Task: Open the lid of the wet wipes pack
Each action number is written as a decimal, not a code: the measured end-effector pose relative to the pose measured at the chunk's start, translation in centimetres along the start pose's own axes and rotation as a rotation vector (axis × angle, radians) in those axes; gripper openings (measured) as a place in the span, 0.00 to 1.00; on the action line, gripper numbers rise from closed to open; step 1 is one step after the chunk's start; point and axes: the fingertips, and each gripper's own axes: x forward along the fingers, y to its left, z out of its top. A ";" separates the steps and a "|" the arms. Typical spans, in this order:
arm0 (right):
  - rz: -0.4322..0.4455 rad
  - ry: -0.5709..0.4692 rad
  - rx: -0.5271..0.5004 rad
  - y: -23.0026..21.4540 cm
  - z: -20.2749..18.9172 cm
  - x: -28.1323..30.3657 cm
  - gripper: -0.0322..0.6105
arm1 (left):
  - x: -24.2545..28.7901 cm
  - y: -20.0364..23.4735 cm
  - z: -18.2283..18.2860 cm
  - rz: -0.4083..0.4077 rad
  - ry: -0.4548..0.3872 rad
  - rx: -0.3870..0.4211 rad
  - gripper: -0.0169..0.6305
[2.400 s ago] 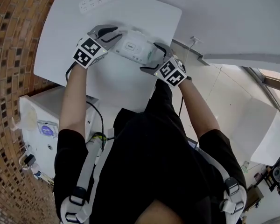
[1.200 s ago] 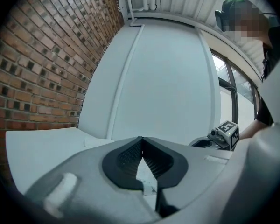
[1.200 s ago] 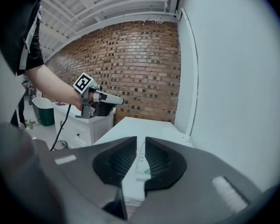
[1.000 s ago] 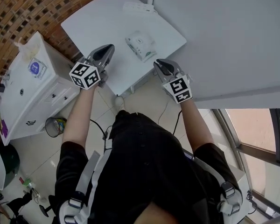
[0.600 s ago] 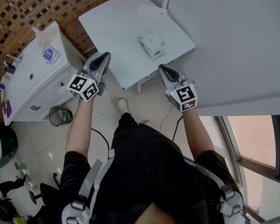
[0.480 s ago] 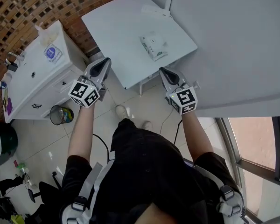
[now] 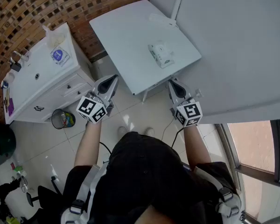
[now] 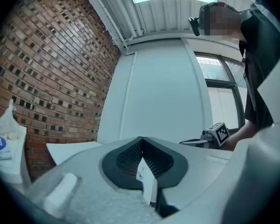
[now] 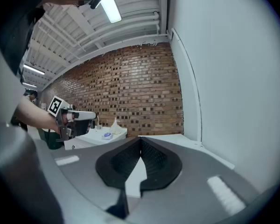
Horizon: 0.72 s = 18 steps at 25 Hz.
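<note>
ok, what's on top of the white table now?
A white rectangular wet wipes pack lies near the right edge, and a white power strip at the far corner of the white table. The tabletop directly beneath each is hidden.

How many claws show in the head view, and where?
2. The left claw is over the floor, short of the white table's near edge; the right claw is by that edge, further right. Both are shut and empty, away from the wet wipes pack.
</note>
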 end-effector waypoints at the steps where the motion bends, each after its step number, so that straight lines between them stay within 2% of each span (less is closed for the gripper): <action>1: -0.012 -0.008 0.011 0.2 0.2 -0.3 0.06 | -0.7 0.1 0.3 0.002 -0.004 0.006 0.03; 7: -0.070 -0.030 0.051 1.7 0.6 0.3 0.06 | -4.2 2.9 0.8 0.060 -0.030 -0.031 0.03; 12: -0.088 -0.049 0.056 2.5 1.1 0.5 0.06 | -5.7 3.1 0.1 0.072 -0.036 -0.031 0.03; 18: -0.113 -0.008 0.064 1.9 -0.2 -0.7 0.06 | -5.6 1.8 -0.3 0.057 -0.020 -0.040 0.03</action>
